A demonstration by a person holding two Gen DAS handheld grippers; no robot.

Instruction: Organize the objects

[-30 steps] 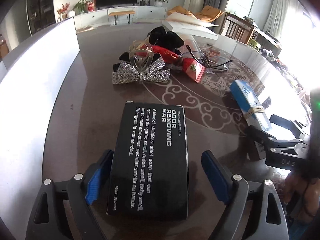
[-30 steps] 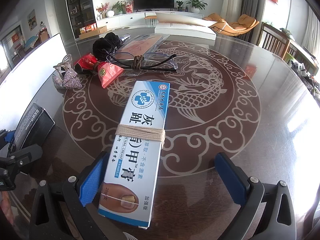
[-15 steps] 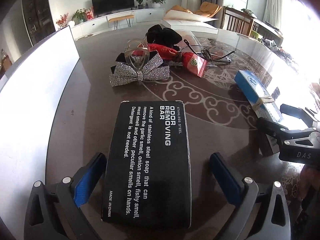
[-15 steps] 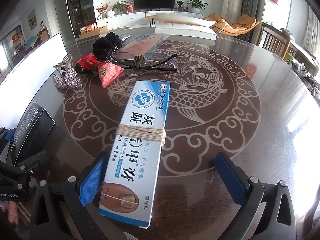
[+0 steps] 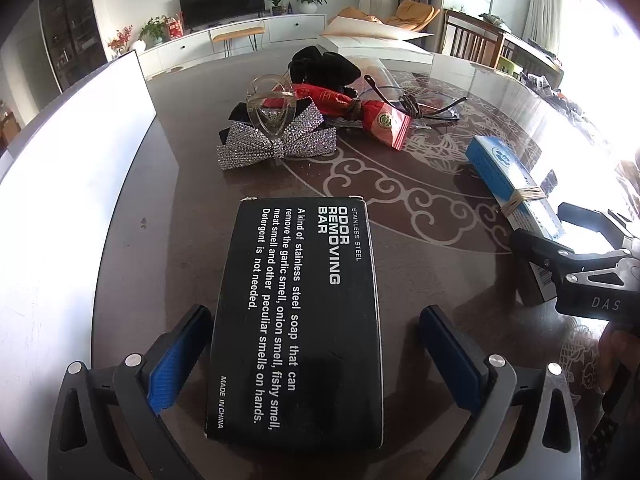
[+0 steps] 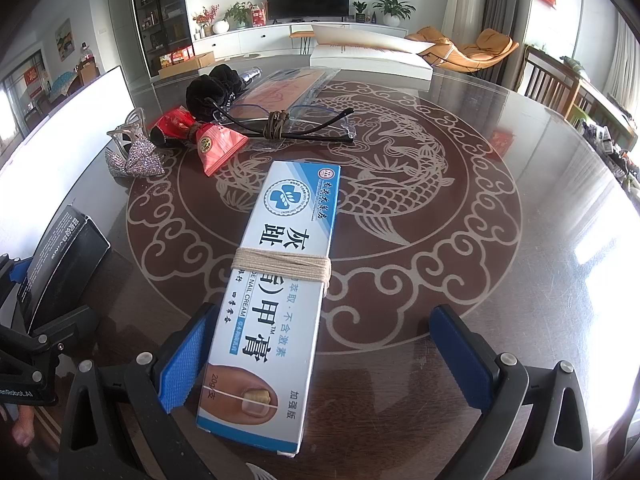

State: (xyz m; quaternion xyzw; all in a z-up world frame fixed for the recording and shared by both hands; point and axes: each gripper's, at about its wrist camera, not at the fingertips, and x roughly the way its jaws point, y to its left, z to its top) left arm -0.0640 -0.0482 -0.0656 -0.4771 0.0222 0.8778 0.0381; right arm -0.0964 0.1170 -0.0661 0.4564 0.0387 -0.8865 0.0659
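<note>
left gripper fingers just opened, now apart; black box released onto worktop, right gripper at 3 o'clock, fingers apart.

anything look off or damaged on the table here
Nothing looks damaged or spilled. One oddity: the blue and white cardboard nail cream box has beige string wound around its middle. The black cardboard odor bar box lies flat and intact.

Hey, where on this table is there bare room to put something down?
The right half of the table, past the nail cream box, is bare. A narrower strip lies between the black soap box and the rhinestone bow. The far left is crowded: bow, red packets, glasses.
</note>
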